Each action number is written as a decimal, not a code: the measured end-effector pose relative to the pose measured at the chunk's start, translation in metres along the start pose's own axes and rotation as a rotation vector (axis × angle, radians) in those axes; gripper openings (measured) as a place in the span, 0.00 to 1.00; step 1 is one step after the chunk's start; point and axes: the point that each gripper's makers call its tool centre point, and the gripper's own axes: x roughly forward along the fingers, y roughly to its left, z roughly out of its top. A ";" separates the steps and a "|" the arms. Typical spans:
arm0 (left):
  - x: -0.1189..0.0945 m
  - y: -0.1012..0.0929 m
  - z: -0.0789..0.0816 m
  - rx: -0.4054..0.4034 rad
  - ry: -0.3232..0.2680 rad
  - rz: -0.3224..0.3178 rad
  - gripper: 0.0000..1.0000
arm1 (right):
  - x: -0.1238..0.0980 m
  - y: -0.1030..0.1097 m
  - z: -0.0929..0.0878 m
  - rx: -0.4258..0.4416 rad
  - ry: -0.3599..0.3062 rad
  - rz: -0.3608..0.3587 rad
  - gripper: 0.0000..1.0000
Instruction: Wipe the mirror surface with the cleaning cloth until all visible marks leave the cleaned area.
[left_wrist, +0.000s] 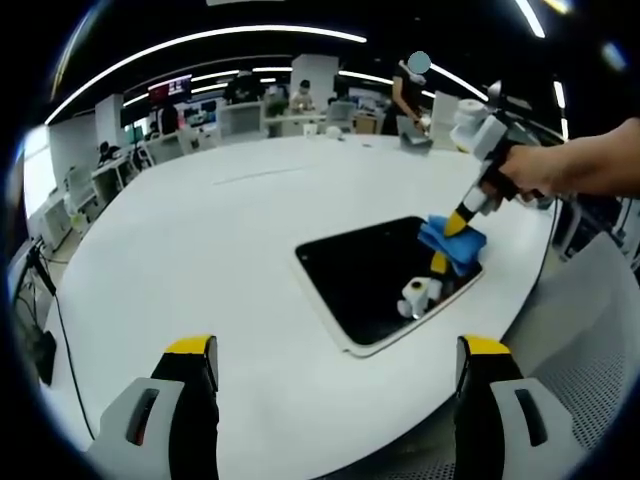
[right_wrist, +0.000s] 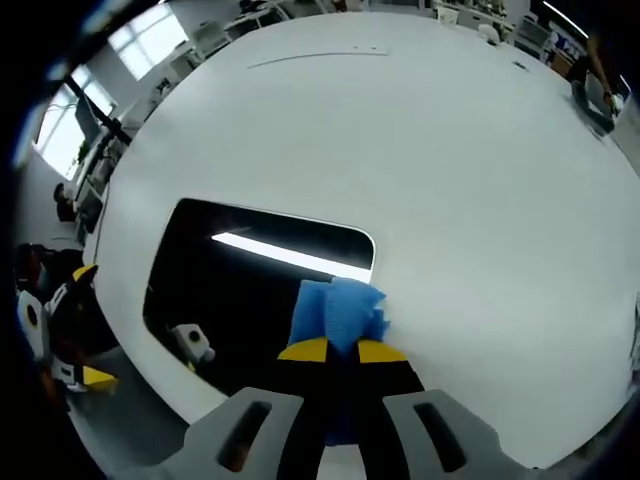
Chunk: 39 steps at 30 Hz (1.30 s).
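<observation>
A dark rectangular mirror (left_wrist: 370, 275) with a white rim lies flat on the white table. In the left gripper view my right gripper (left_wrist: 452, 228) comes in from the right, held by a hand, and presses a blue cleaning cloth (left_wrist: 452, 243) onto the mirror's far right part. In the right gripper view the cloth (right_wrist: 337, 312) sticks out between my right gripper's (right_wrist: 342, 352) yellow-tipped jaws, which are shut on it, at the mirror's (right_wrist: 230, 280) right edge. My left gripper (left_wrist: 338, 350) is open, above bare table short of the mirror, with nothing between its jaws.
The round white table (left_wrist: 200, 230) spreads wide around the mirror. Desks, monitors and people (left_wrist: 405, 85) stand beyond its far edge. The mirror reflects a ceiling light strip (right_wrist: 290, 256) and gripper parts. The table's near edge runs close behind the mirror.
</observation>
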 end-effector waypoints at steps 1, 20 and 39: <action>0.000 0.000 0.000 0.000 0.002 0.000 0.99 | 0.000 0.000 0.000 0.002 -0.001 0.001 0.02; 0.000 0.000 0.001 0.006 -0.003 0.000 0.99 | -0.002 0.003 -0.016 0.020 0.009 0.016 0.02; -0.001 -0.001 0.001 0.012 -0.003 -0.002 0.99 | -0.009 0.010 -0.032 0.020 0.014 0.019 0.02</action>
